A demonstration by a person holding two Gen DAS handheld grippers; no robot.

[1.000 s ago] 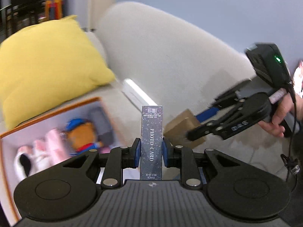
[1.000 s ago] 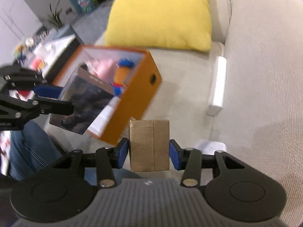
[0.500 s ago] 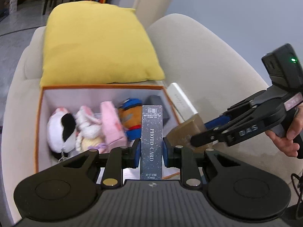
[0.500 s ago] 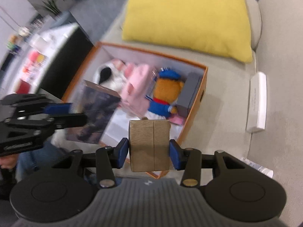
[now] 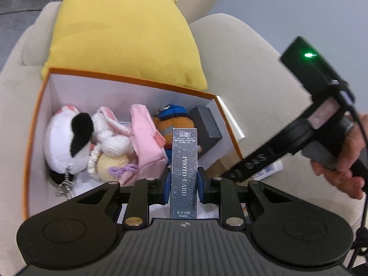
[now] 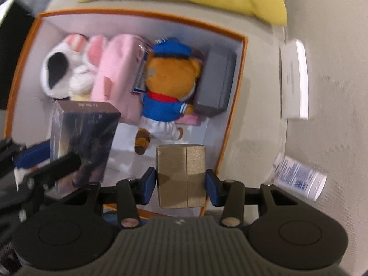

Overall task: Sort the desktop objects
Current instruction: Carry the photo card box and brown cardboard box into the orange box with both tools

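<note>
We held the photo-card box upright, clamped between the blue pads of the left gripper, directly above the near end of the orange storage box. The right gripper was closed on the gold box, which hung over the near right corner of that same box. A second earlier both grippers had been off to the side over the sofa, with the storage box seen at a slant; half a second earlier we were closing in; now we looked nearly straight down into it. We judged that both items were ready to be lowered in. The bare floor lay near us, in front of the bear plush, the pink plush, the black-and-white plush and the grey case. The yellow cushion sat just behind.
</note>
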